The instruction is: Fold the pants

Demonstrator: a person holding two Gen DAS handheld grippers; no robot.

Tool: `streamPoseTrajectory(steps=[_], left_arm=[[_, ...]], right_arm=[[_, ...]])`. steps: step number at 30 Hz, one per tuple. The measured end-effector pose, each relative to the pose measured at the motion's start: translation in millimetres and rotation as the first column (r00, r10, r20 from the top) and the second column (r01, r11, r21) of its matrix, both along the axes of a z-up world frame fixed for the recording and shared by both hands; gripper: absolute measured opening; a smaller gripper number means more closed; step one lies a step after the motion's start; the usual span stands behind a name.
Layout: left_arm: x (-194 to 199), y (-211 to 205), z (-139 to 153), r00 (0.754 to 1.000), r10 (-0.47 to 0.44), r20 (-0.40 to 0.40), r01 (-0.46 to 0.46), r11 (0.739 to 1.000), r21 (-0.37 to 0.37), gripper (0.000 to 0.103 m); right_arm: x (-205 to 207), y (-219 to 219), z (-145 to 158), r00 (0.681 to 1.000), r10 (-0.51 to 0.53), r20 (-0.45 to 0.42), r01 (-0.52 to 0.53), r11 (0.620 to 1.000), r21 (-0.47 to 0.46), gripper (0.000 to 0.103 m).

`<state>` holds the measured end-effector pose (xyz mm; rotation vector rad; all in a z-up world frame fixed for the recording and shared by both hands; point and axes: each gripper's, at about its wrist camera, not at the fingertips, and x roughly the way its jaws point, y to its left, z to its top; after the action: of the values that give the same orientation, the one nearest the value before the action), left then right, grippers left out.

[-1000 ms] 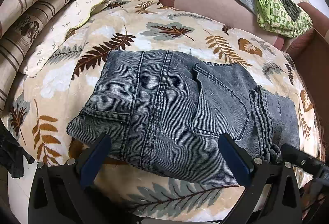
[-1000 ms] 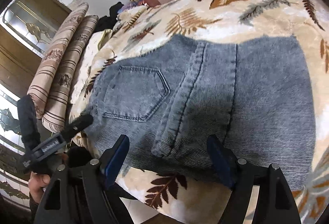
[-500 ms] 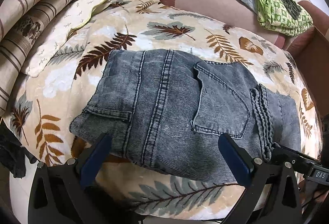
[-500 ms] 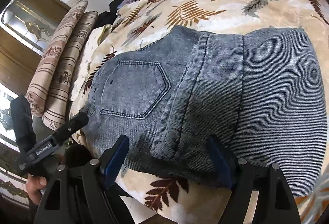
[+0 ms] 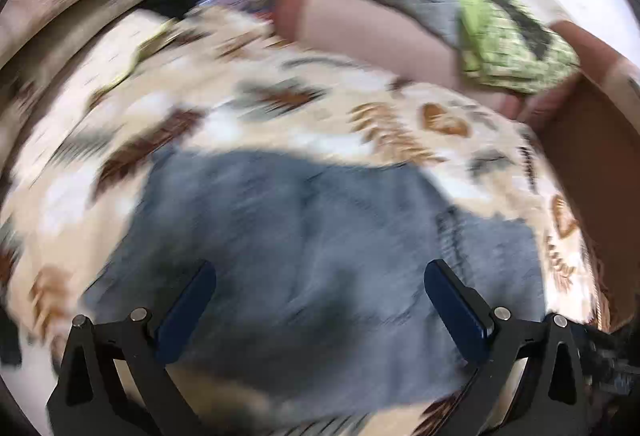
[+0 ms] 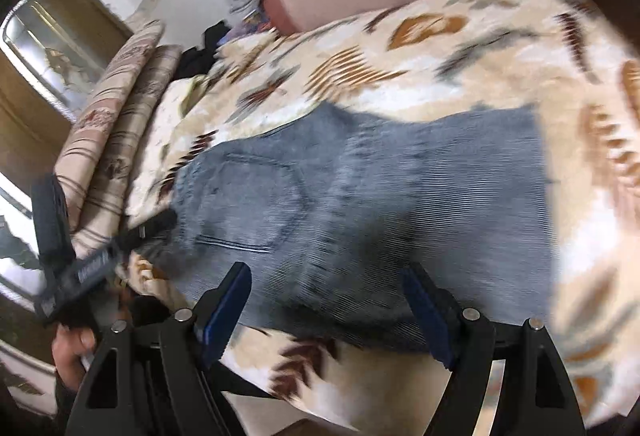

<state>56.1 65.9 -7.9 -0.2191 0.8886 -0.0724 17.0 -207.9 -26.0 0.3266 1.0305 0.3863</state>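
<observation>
- Hovering both tongs, left [image 5: 320, 306] and right [image 6: 326, 306], wide and empty, near the folded pants [image 6: 400, 204].
- Lying compact on the bed [image 6: 440, 48]; judging only edge-smoothing worthwhile.

Both tongs, left [image 5: 320, 306] and right [image 6: 328, 306], wide apart, empty.

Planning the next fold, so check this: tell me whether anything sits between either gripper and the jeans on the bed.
Nothing visible does. The folded jeans lie bare on the leaf-print blanket, with nothing on top. The right gripper and left gripper both hang at the near edge, jaws wide apart and empty. The green cloth lies well behind.
</observation>
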Motion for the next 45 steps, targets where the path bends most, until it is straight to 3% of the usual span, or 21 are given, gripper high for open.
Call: streamPoseTrajectory(steps=[5,8,10,12,14,16,20,25,38,45], left_arm=[[30.1,-58.4,7.7,0.976,-0.095,0.196,0.091,0.995,0.028,0.103],[12.2,-84.1,-4.4,0.921,-0.103,0.376,0.045,0.986,0.158,0.103],[-2.8,-93.3,-17.9,0.916,-0.113,0.385,0.017,0.969,0.245,0.103],[-19.0,-95.1,-13.4,0.885,-0.171,0.434,0.059,0.964,0.259,0.103],[-34.8,-92.4,-5.6,0.838,-0.159,0.521,-0.007,0.953,0.302,0.103],[-44.3,-87.3,-4.2,0.815,-0.146,0.561,-0.037,0.953,0.301,0.103],[-52.1,-84.5,-7.4,0.808,-0.177,0.562,-0.044,0.933,0.358,0.103],[-61.5,-73.5,-1.1,0.782,-0.143,0.607,-0.077,0.944,0.322,0.103],[-61.1,-77.2,-11.9,0.788,-0.143,0.599,-0.097,0.932,0.35,0.103],[-63.6,-77.3,-13.1,0.789,-0.121,0.603,-0.102,0.941,0.323,0.103]], right_arm=[[-55.7,-52.0,24.8,0.973,-0.22,0.07,0.227,0.966,-0.125,0.081],[-100.3,-81.8,42.4,0.923,-0.364,0.122,0.381,0.91,-0.166,0.081],[-134.7,-94.8,51.6,0.875,-0.457,0.159,0.481,0.857,-0.186,0.081],[-162.2,-100.4,55.6,0.842,-0.51,0.175,0.537,0.823,-0.187,0.081],[-179.2,-104.3,58.3,0.822,-0.545,0.168,0.569,0.802,-0.184,0.081],[-188.5,-99.9,64.8,0.824,-0.54,0.171,0.565,0.803,-0.19,0.081],[-196.4,-78.6,91.6,0.856,-0.458,0.24,0.506,0.837,-0.209,0.081],[-194.7,-60.4,107.2,0.864,-0.424,0.274,0.48,0.857,-0.187,0.081],[-214.8,-60.2,110.5,0.864,-0.401,0.303,0.463,0.871,-0.167,0.081],[-222.4,-72.3,107.3,0.867,-0.39,0.31,0.445,0.886,-0.13,0.081]])
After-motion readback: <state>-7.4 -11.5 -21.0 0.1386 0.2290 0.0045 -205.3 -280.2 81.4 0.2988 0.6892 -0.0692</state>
